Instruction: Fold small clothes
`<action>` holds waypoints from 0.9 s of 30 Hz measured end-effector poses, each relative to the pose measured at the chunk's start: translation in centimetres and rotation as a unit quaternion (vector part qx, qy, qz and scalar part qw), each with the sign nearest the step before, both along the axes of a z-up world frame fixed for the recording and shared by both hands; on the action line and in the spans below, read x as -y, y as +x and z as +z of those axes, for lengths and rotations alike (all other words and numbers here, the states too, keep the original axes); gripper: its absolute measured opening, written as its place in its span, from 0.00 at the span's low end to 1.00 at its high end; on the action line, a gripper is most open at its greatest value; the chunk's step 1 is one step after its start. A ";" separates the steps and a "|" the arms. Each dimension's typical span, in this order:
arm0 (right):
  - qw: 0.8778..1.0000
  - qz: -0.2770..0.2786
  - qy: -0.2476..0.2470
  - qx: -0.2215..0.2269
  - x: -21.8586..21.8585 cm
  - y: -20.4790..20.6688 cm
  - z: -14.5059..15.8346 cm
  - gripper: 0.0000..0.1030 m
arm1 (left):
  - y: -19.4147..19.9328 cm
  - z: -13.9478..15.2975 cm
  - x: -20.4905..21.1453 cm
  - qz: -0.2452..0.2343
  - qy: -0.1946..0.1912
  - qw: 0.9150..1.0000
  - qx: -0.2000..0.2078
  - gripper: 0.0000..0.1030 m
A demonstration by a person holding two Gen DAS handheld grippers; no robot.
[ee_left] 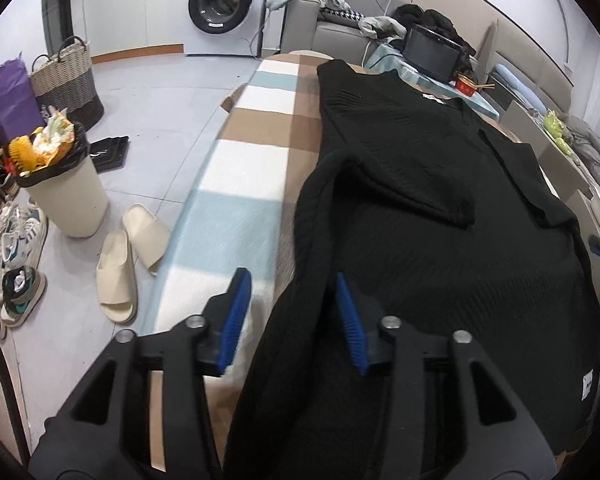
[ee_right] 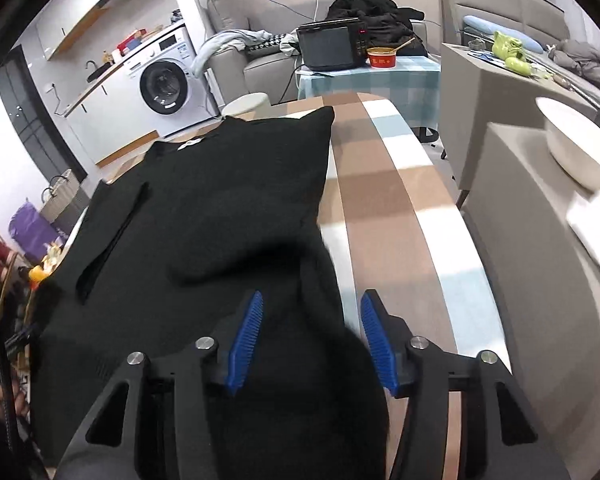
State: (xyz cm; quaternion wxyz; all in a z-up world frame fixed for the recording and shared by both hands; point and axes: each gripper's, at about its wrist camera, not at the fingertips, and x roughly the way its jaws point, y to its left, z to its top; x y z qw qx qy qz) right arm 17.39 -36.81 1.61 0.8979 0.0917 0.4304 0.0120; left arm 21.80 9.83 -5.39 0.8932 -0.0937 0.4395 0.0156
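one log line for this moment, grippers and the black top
left gripper: open, astride black top left edge | right gripper: open, astride its right edge | sleeves folded in | top flat on checked cloth

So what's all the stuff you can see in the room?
sweater: 1, black, flat on the table, sleeves folded in
table: 1, checked brown, white and blue cloth
washer: 1, white, far wall
basket: 1, woven grey, on the floor
bag: 1, purple, beside the basket
bin: 1, cream, full of rubbish
slippers: 2, cream, on the floor by the bin
sneakers: several, white and green, left floor edge
microwave: 1, black, on a small blue-checked table
cup: 1, red, beside the microwave
bowl: 1, white, right side
left gripper: blue pads, open, sweater edge between them
right gripper: blue pads, open, sweater edge between them
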 end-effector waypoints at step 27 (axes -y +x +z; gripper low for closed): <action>0.998 0.054 0.012 0.007 0.3 -20.6 -2.6 0.68 | -17.6 0.4 0.9 -0.010 0.023 0.999 0.023 0.63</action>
